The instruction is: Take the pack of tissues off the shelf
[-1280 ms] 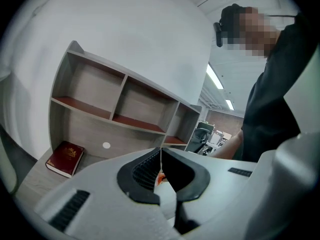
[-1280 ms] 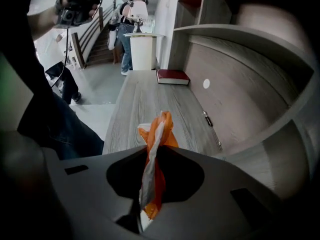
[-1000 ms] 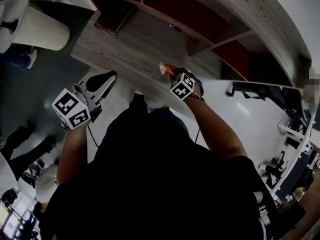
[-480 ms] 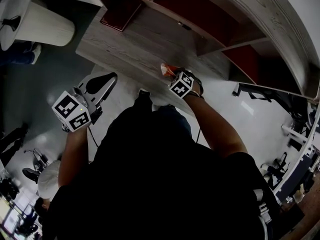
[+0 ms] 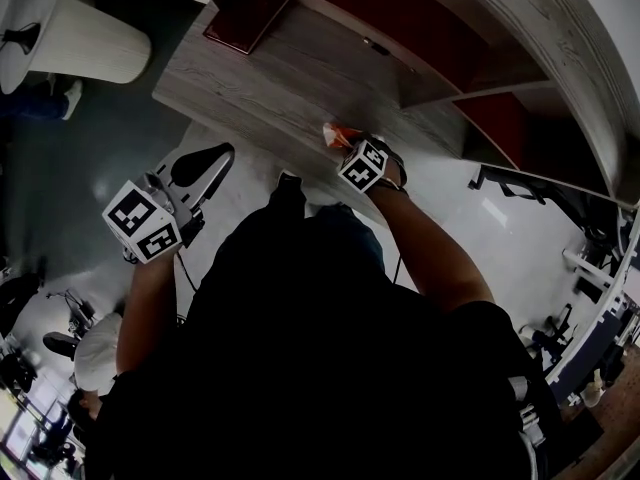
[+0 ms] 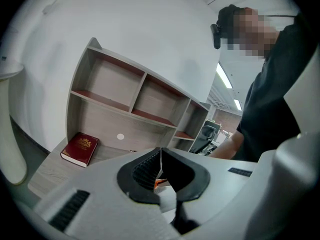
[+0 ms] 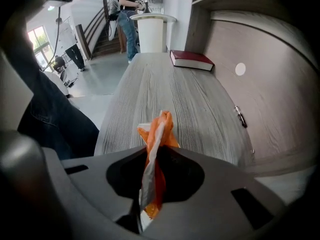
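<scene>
Orange-and-white pack of tissues [image 7: 156, 149] sits pinched in the clenched jaws of the right gripper [image 5: 345, 146], which points steeply down over the grey wooden desk [image 7: 170, 89]. The left gripper [image 6: 160, 170], held nearly level at the person's side, has its jaws pressed together on nothing.

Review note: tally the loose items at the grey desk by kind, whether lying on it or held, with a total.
Red book: 1
Orange-and-white tissue pack: 1, pinched in the right tool
Small dark item: 1, too small to identify
Total: 3
</scene>
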Action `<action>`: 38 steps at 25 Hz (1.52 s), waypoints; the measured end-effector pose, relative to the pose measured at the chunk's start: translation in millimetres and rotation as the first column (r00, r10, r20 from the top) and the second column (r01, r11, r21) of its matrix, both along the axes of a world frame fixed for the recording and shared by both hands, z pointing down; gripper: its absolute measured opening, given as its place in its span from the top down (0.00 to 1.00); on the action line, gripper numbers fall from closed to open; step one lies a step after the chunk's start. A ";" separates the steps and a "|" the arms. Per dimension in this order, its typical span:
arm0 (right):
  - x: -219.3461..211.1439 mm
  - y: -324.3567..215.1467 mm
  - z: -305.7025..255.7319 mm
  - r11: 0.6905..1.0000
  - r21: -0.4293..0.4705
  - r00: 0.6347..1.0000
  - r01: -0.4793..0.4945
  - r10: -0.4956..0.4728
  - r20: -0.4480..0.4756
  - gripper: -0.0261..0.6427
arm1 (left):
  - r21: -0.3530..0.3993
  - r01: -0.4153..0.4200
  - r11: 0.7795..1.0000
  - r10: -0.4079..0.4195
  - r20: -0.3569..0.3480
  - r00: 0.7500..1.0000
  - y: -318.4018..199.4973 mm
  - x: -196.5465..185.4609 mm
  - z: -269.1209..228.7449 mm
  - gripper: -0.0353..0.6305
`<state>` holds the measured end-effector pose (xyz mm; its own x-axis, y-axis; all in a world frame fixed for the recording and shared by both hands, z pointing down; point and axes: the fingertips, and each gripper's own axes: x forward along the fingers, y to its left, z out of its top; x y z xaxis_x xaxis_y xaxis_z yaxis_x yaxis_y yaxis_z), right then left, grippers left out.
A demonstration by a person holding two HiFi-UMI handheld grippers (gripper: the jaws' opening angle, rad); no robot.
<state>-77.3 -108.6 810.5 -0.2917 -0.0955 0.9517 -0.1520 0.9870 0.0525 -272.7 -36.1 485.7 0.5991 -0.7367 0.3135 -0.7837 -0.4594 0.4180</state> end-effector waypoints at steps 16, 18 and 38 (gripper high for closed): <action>1.4 -15.8 -2.6 0.997 0.032 0.997 -0.077 0.077 0.016 0.79 | 0.001 -0.028 1.000 0.028 0.000 1.000 -7.6 -3.8 0.6 0.92; -0.4 -19.7 -6.4 0.996 0.040 0.996 -0.082 0.081 0.028 0.76 | 0.002 -0.036 0.999 0.036 0.000 0.999 -9.9 -3.8 0.3 0.92; 49.0 -10.9 -27.7 0.964 0.005 0.963 -0.264 0.264 0.057 0.62 | 0.038 -0.183 0.982 0.184 -0.016 0.983 -34.8 31.2 -7.8 0.92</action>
